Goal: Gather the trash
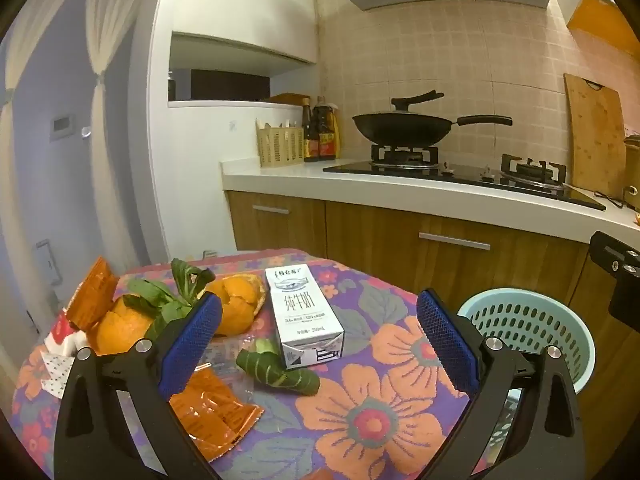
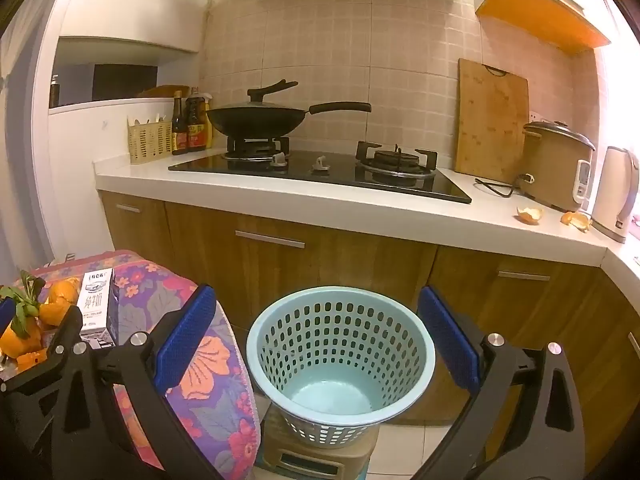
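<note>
**Left wrist view: trash spread on the flowered table, both tools empty**

Left wrist camera looks over a small table (image 1: 384, 420) covered in a flowered cloth, and the rubbish is all there: a white milk carton (image 1: 302, 314) lying on its side in the middle, orange peels (image 1: 236, 306) behind it, a rolled green leaf (image 1: 280, 372) just in front, and a crinkled orange wrapper (image 1: 216, 412) nearest the tool. The left gripper (image 1: 320, 340) hangs above the table with its blue pads spread wide and nothing between them. The right gripper (image 2: 316, 340) is likewise wide apart and empty, aimed at the pale blue perforated basket (image 2: 416, 340) standing beside the table, which has nothing in it.

I would guess the carton is light and fairly stiff, though it could crumple if squeezed hard; its long flat sides look the best place to pinch. The peels and leaf seem soft and limp, so a pinch across the thickest part should serve. The wrapper looks thin and slippery, lying nearly flat, and taking a raised edge may be the only way in.
</note>
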Tool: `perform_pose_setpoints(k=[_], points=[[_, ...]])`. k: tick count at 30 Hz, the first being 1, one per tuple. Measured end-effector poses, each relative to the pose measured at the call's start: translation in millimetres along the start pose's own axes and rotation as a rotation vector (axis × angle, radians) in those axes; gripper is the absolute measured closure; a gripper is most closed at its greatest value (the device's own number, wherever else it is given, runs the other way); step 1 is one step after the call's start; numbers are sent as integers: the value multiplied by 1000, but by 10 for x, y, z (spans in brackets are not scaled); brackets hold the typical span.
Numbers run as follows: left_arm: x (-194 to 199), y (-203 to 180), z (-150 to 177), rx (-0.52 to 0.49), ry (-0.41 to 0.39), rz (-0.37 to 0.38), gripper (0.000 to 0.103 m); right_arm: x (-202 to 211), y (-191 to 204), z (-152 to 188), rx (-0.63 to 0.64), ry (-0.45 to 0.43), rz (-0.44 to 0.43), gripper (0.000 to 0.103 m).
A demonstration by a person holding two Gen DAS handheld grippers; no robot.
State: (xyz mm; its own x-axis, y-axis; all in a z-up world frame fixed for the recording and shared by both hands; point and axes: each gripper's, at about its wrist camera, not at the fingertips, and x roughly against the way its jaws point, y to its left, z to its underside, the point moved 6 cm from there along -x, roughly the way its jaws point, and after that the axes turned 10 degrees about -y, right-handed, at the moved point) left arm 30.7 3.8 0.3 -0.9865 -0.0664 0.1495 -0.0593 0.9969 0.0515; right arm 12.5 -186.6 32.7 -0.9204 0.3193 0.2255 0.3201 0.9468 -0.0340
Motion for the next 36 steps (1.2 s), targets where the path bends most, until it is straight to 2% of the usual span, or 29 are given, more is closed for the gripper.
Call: perform_pose_setpoints(k=[29, 36], points=[[-53, 74, 41, 15, 30, -3, 8, -49, 33, 0, 0, -21, -12, 7], [-58, 72, 38, 15, 29, -3, 8, -70, 87, 5, 32, -20, -15, 7]])
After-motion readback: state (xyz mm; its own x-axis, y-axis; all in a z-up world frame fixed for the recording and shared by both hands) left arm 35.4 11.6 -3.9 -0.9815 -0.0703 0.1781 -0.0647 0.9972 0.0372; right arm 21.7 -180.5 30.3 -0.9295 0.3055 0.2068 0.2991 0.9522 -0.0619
